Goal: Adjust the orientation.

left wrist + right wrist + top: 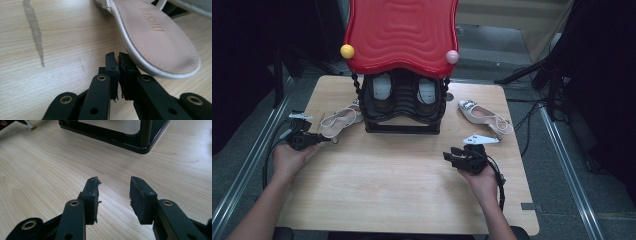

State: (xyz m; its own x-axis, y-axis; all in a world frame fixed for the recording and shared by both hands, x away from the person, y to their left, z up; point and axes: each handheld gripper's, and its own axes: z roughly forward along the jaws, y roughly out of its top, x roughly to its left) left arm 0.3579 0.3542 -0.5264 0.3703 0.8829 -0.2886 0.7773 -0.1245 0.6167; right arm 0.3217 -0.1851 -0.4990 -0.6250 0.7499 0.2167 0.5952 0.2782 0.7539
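A pale strappy sandal (341, 120) lies on the wooden table (402, 185) at the left of a black shoe rack (402, 125). My left gripper (328, 139) sits just below its toe. In the left gripper view the sandal's tan insole (155, 37) lies beside the right jaw, and the gripper (116, 56) has its pads almost together with nothing between them. The matching sandal (484, 116) lies right of the rack. My right gripper (447, 156) hovers open over bare wood (113, 183), empty, facing the rack's base (120, 137).
The rack holds two dark shoes (382, 92) under a red wavy top (401, 35) with a yellow ball (347, 51) and a pink ball (452, 56). A grey streak (35, 32) marks the wood. Metal rails run along both table sides.
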